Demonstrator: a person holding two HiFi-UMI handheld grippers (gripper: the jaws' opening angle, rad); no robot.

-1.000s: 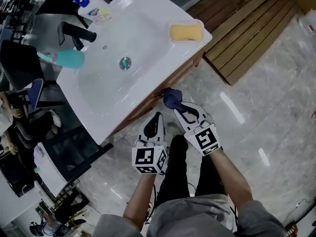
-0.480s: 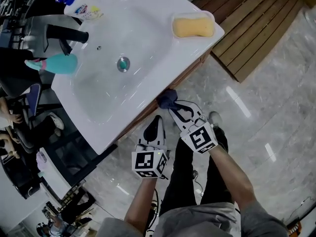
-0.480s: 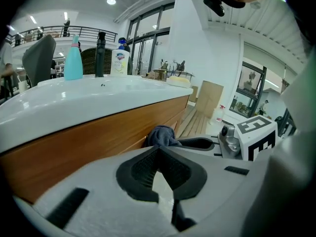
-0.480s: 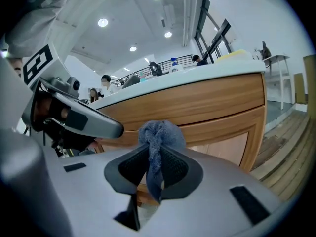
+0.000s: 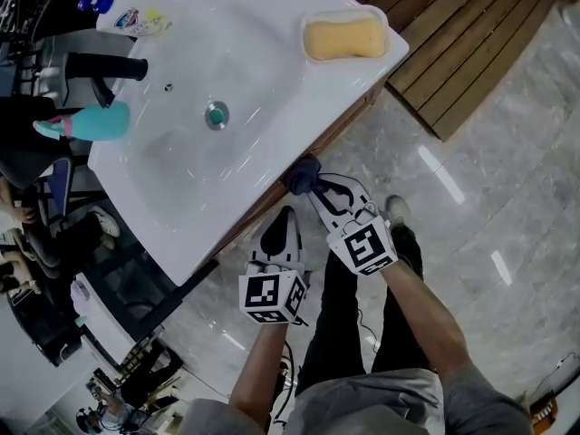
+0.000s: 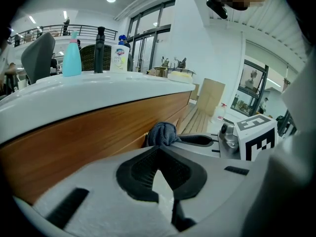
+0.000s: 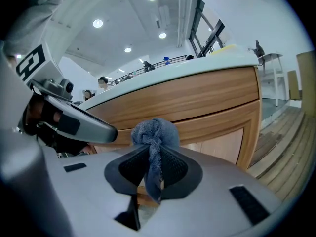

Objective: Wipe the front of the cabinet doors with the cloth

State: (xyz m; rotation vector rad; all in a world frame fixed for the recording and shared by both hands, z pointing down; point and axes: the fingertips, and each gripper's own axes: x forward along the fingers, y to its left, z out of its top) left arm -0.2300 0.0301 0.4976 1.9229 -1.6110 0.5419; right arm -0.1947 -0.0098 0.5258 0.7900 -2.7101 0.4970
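The white washbasin [image 5: 181,175] caps the wooden cabinet front [image 7: 197,100]. The right gripper [image 7: 154,154] is clamped on the dark blue cloth [image 7: 154,132], whose bunched end lies against the cabinet front just below the basin rim. The left gripper [image 6: 158,151] sits just beside it, near the wood, with jaws together and nothing between them. A yellow sponge [image 5: 344,37] rests on the basin's corner.
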